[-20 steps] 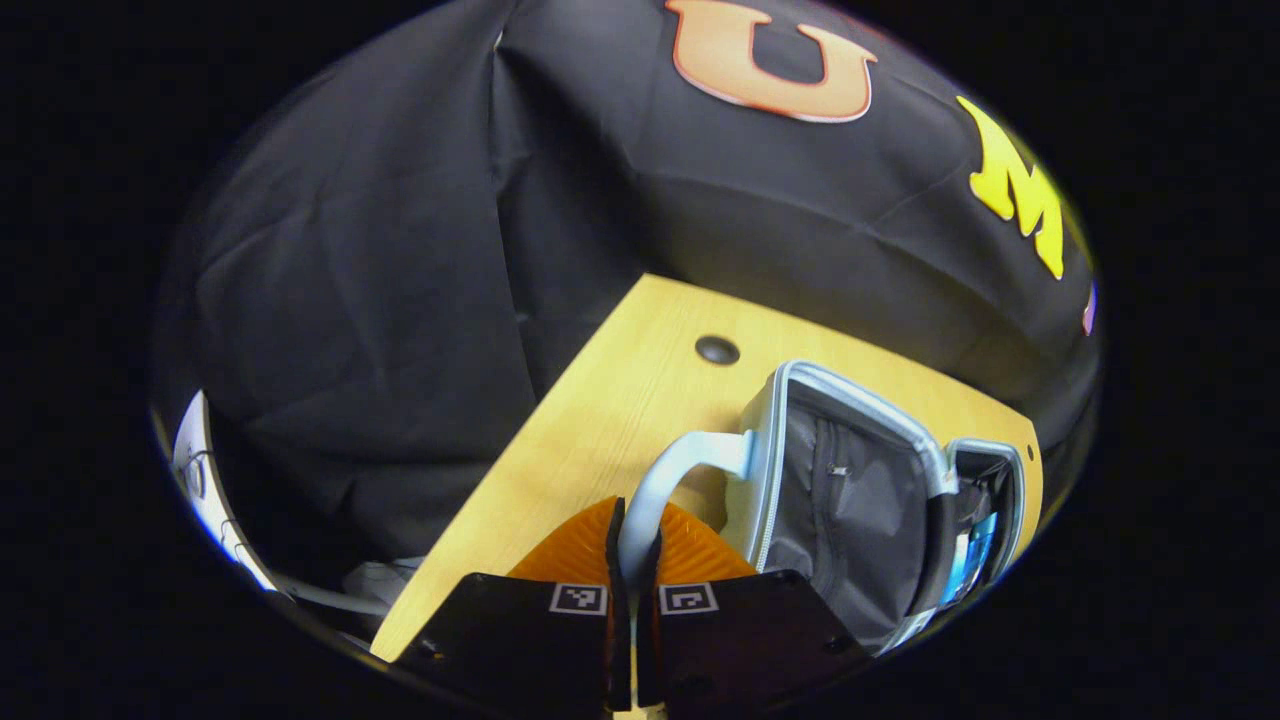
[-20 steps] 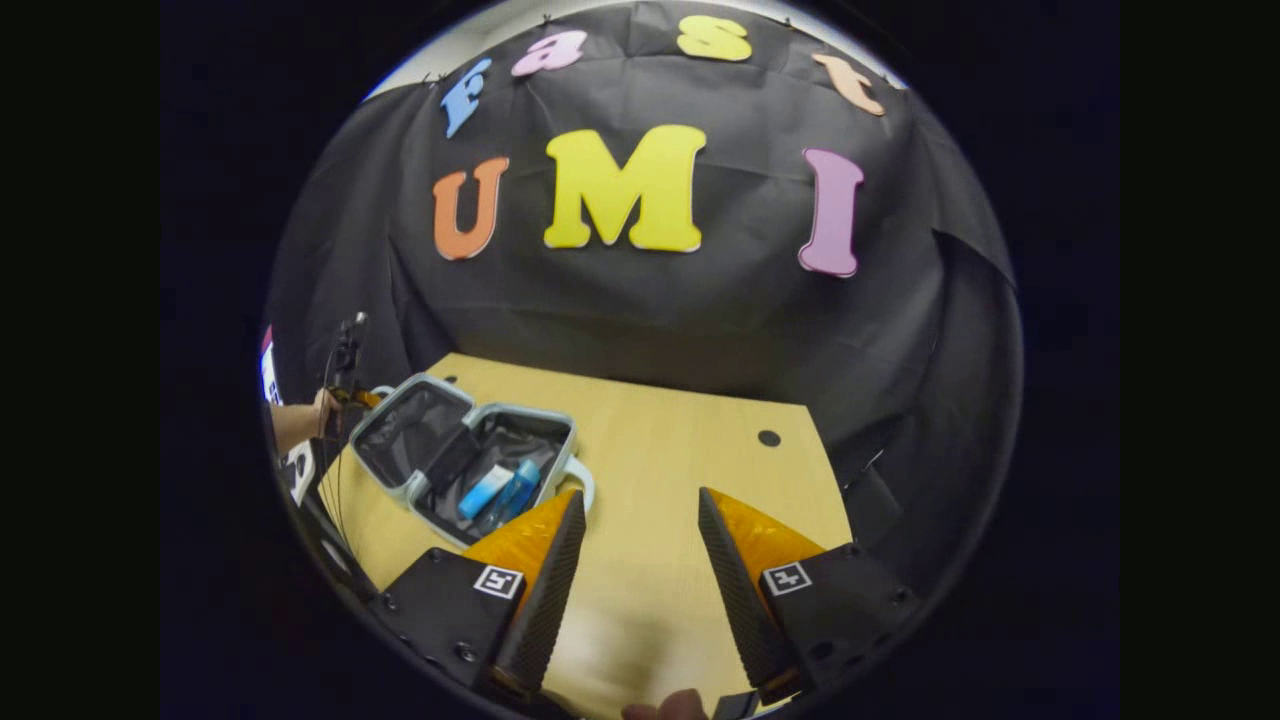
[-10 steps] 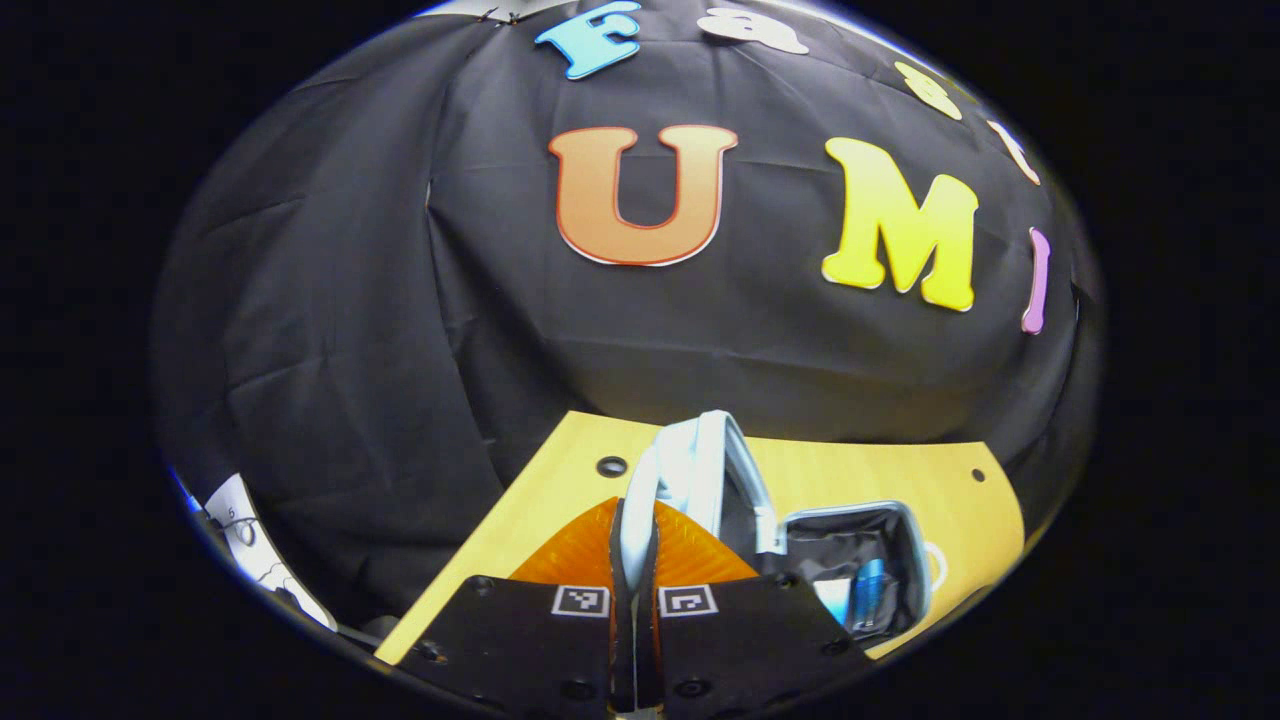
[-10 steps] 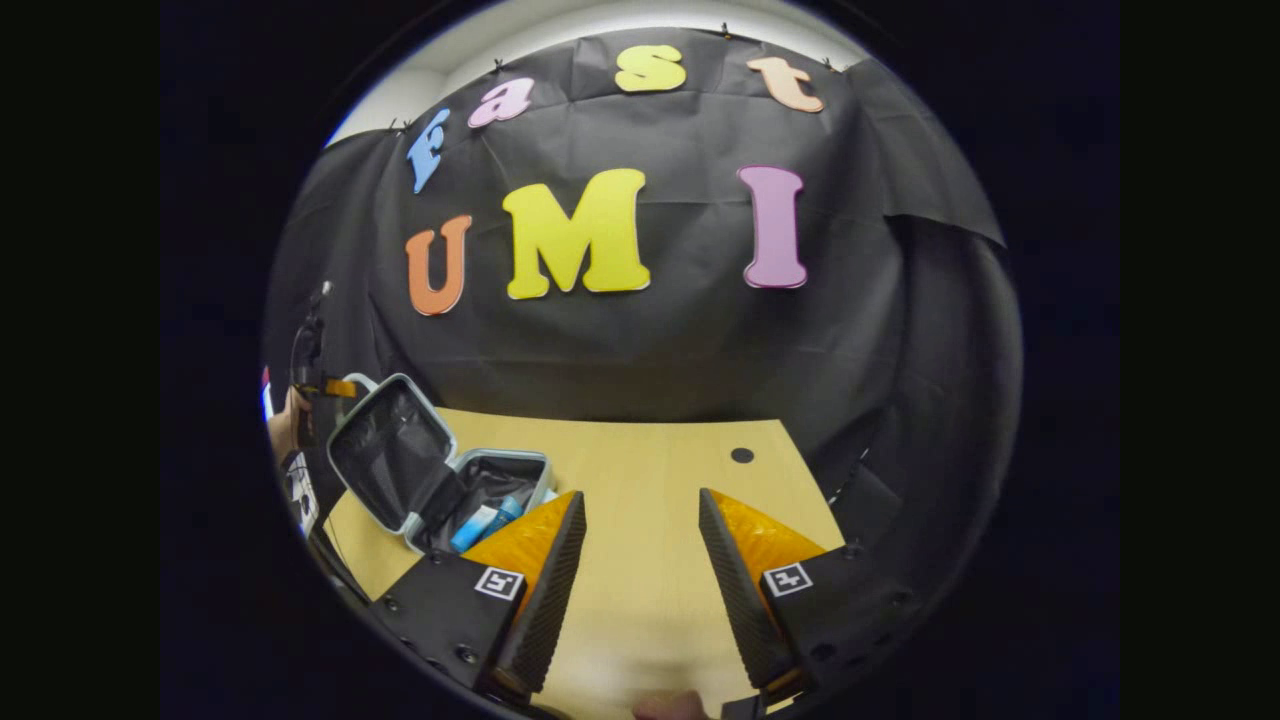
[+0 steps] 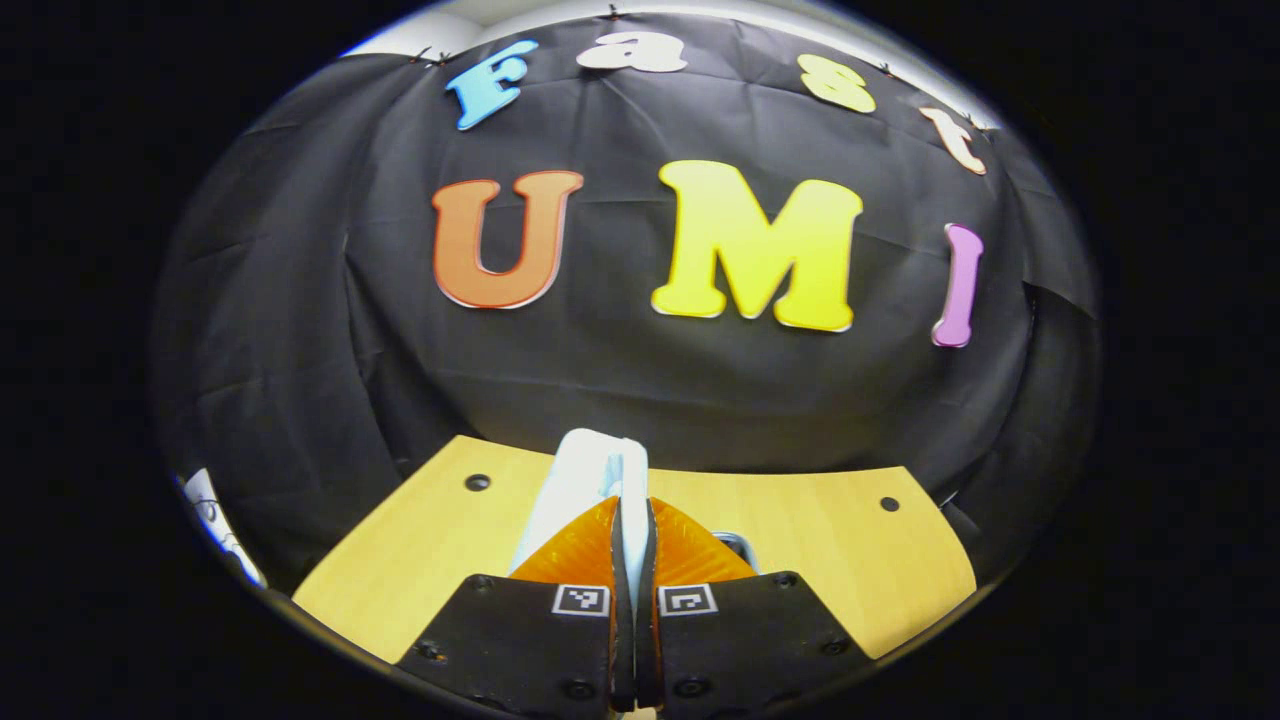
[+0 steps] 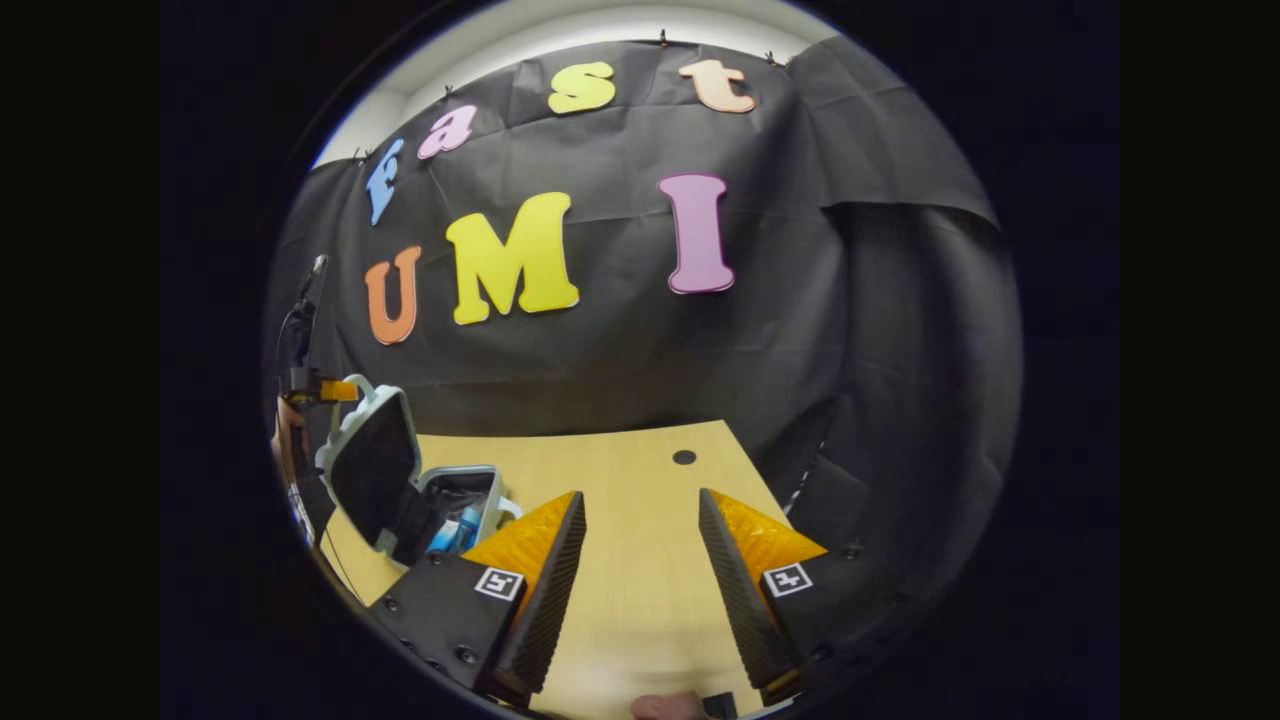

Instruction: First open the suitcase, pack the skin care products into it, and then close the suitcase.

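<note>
Your left gripper [image 5: 633,560] pinches the suitcase [image 6: 400,490] lid's pale handle [image 5: 590,480], lid tilted over the base; your right gripper [image 6: 630,560] hangs wide open, empty, beside it on the table [image 6: 640,470]. Let go early and the lid may slam. Inside: two blue skincare tubes [image 6: 455,530], apparently.

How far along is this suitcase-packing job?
Opened and packed: blue skin care products lie inside the suitcase. In hand is the closing: the left claw is shut on the lid's handle, with the lid raised near upright. Left to do: lowering it fully. The right claw hangs open over the table.
</note>
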{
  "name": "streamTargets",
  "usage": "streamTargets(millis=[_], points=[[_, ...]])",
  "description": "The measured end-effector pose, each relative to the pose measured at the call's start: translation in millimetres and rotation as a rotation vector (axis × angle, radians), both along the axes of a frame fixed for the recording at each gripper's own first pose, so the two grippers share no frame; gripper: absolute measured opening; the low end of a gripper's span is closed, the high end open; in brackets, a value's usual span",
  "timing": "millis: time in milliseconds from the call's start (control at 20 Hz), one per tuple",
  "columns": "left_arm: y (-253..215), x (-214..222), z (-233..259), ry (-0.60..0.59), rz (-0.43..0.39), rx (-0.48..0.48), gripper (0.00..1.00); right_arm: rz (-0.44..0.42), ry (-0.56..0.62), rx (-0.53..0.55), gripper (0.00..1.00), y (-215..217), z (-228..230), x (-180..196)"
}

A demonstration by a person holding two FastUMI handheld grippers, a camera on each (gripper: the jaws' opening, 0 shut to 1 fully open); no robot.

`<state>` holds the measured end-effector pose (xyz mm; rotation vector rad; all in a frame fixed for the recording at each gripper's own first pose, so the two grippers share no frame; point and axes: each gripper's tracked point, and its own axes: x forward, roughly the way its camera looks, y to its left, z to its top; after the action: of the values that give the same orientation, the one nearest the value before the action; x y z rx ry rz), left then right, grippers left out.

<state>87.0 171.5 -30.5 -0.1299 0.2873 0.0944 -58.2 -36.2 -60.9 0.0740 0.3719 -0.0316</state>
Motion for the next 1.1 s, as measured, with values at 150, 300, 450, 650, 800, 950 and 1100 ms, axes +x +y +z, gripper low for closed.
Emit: streamTargets(millis=[150,300,450,650,800,950,1100], points=[[-81.6,13.5,-37.7,0.038,-0.107,-0.060,0.04,-0.030,0.006,-0.029,0.69,-21.9,3.2,-7.1],[-139.3,23.5,-89.7,0.091,-0.164,-0.058,0.04,-0.053,0.032,-0.066,0.69,-38.2,-2.9,-14.7],[-168.5,30.5,-143.4,0.144,-0.187,-0.003,0.04,-0.047,0.071,-0.090,0.69,-44.9,-13.7,-19.2],[-181.6,41.6,-185.5,0.205,-0.187,0.028,0.04,-0.052,0.109,-0.118,0.69,-54.9,-22.6,-26.4],[-187.5,46.1,-194.5,0.200,-0.165,0.034,0.04,-0.053,0.118,-0.128,0.69,-60.2,-22.8,-27.6],[-197.0,50.6,-207.6,0.196,-0.149,0.064,0.05,-0.047,0.112,-0.130,0.69,-59.7,-20.3,-24.8],[-199.6,50.6,-211.1,0.166,-0.126,0.132,0.13,-0.030,0.108,-0.132,0.69,-55.8,-20.5,-21.4]])
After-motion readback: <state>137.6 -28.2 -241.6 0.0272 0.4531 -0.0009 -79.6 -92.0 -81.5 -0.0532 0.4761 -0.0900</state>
